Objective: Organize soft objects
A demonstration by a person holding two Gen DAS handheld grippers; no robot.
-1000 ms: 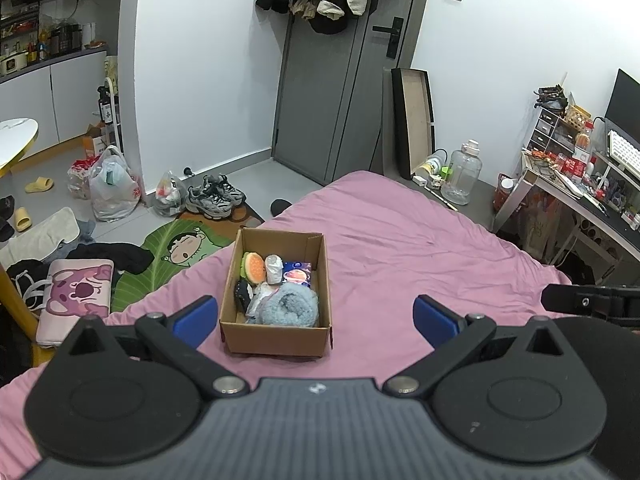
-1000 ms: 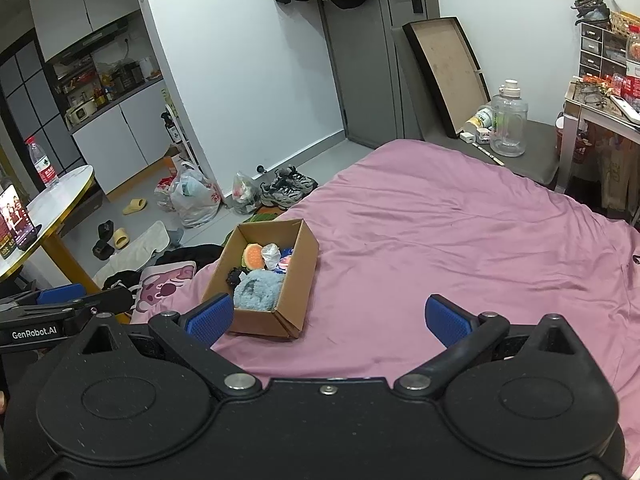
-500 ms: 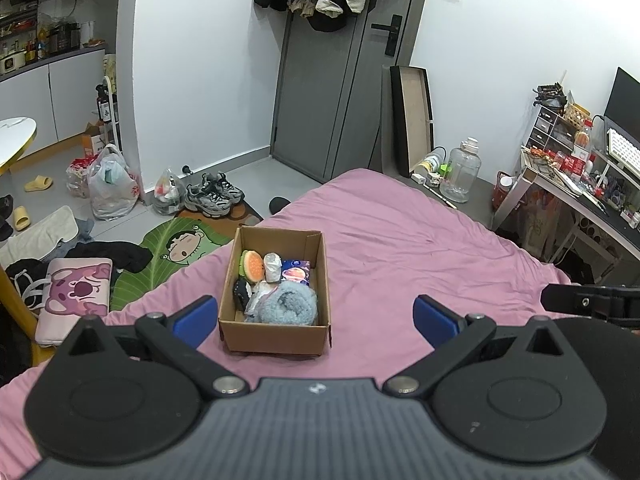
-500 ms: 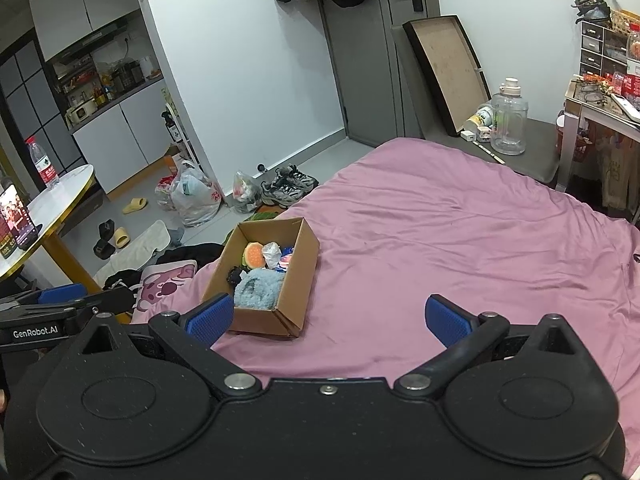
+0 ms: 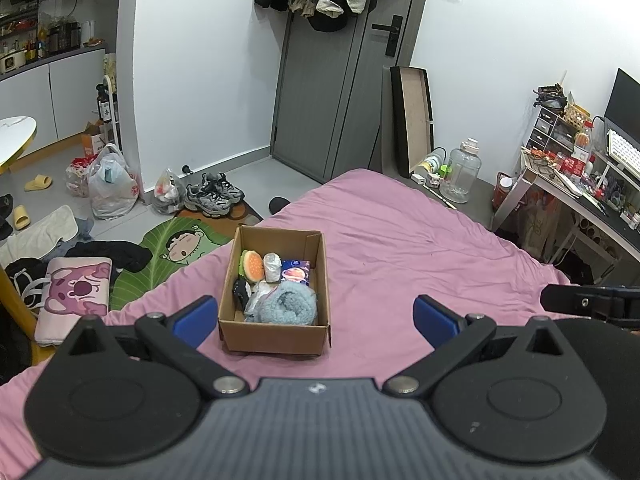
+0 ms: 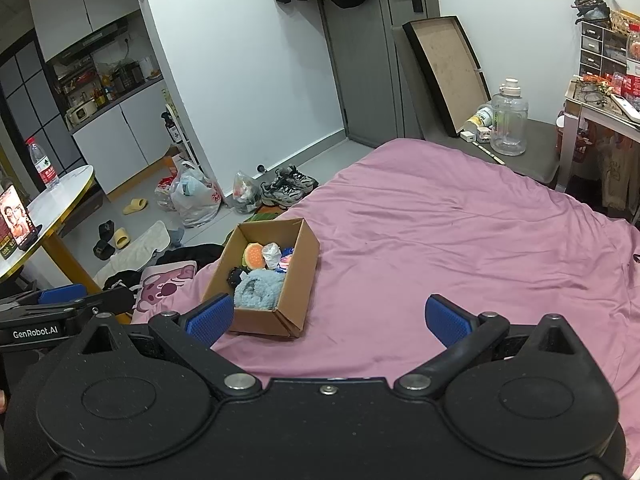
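Note:
An open cardboard box (image 5: pixel 275 336) (image 6: pixel 308 272) stands on the pink bed near its left edge. It holds a fluffy light-blue roll (image 5: pixel 288 307) (image 6: pixel 258 289), an orange burger-like plush (image 5: pixel 253 266) (image 6: pixel 254 255), a small white item (image 5: pixel 273 266), a blue packet (image 5: pixel 296 272) and a black item (image 5: pixel 240 292). My left gripper (image 5: pixel 316 316) is open and empty, hovering just before the box. My right gripper (image 6: pixel 329 316) is open and empty, to the box's right.
The pink bed sheet (image 6: pixel 460 240) spreads to the right. Left of the bed the floor holds a green mat (image 5: pixel 168 252), a pink bag (image 5: pixel 76 292), shoes (image 5: pixel 214 198) and plastic bags (image 5: pixel 112 184). A desk (image 5: pixel 580 184) and water jug (image 5: pixel 460 176) stand at the right.
Both views have shifted very slightly; the box and its contents stay put and both grippers remain open.

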